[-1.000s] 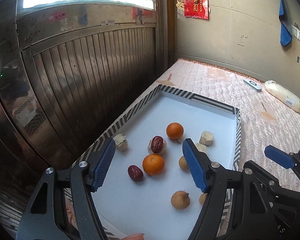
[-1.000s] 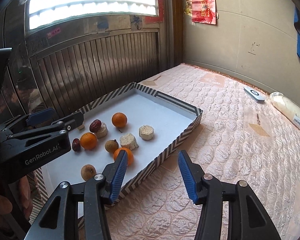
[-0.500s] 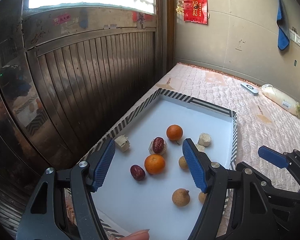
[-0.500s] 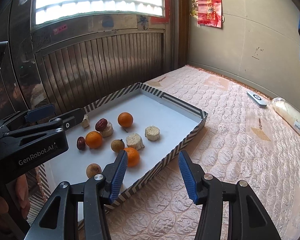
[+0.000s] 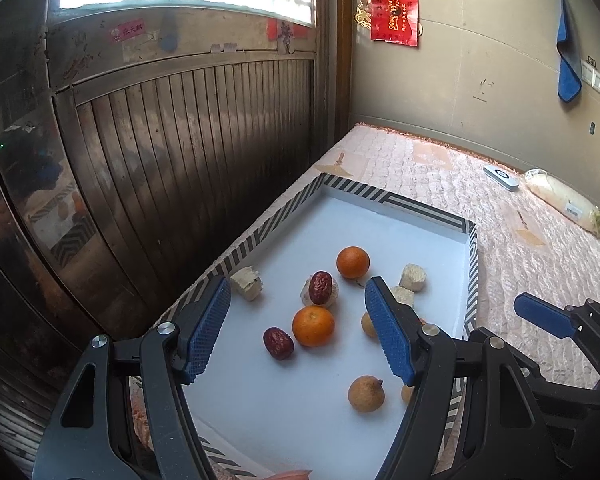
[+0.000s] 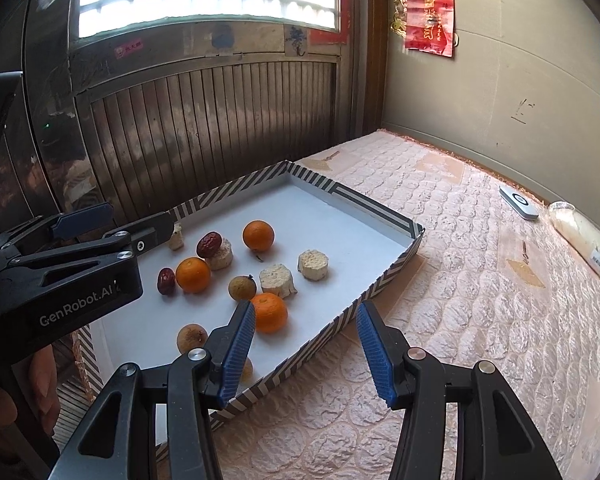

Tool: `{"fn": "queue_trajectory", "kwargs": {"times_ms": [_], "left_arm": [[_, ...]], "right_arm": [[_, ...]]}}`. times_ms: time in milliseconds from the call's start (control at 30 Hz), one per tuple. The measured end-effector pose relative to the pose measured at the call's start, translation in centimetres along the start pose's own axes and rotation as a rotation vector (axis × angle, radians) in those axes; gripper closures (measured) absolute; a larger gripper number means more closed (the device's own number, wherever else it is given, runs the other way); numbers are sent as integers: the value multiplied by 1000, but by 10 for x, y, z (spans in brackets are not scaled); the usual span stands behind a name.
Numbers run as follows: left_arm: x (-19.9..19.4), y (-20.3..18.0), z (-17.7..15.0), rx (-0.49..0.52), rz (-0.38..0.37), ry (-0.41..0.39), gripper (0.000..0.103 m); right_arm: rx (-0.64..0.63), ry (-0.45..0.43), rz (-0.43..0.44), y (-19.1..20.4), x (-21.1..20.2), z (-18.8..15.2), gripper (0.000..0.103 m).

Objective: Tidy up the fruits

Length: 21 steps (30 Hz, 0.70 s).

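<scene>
A shallow white tray (image 5: 400, 204) (image 6: 360, 200) with a striped rim lies on a pink mattress. In it are oranges (image 5: 313, 326) (image 5: 353, 262) (image 6: 269, 312), red dates (image 5: 278, 343) (image 5: 320, 287), brown longans (image 5: 366, 393) (image 6: 242, 288) and pale cut chunks (image 5: 413, 277) (image 6: 313, 265). My left gripper (image 5: 298, 332) is open and empty, held above the near part of the tray over the nearer orange. My right gripper (image 6: 306, 354) is open and empty, above the tray's right rim near an orange.
A dark ribbed metal door (image 5: 180, 152) stands close along the tray's left side. A white remote (image 5: 501, 177) and a wrapped white vegetable (image 5: 568, 204) lie far right on the mattress (image 6: 480, 300). The wall (image 5: 480, 60) runs behind.
Both views have shifted slightly, the tray and fruits sitting a little differently in frame. Both grippers stay open and empty; no fruit has moved.
</scene>
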<state>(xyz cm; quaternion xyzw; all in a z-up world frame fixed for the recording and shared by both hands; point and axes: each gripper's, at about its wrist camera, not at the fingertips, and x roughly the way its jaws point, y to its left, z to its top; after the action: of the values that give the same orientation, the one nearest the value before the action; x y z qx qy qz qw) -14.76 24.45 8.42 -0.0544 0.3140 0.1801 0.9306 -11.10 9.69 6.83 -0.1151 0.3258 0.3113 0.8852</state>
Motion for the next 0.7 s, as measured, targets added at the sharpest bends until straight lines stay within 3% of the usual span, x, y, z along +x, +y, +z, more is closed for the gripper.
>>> {"fn": "queue_trajectory", "kwargs": {"times_ms": [700], "left_arm": [[2, -7, 0, 21, 10, -11, 33]], "right_arm": [[5, 11, -4, -3, 3, -1, 52]]}}
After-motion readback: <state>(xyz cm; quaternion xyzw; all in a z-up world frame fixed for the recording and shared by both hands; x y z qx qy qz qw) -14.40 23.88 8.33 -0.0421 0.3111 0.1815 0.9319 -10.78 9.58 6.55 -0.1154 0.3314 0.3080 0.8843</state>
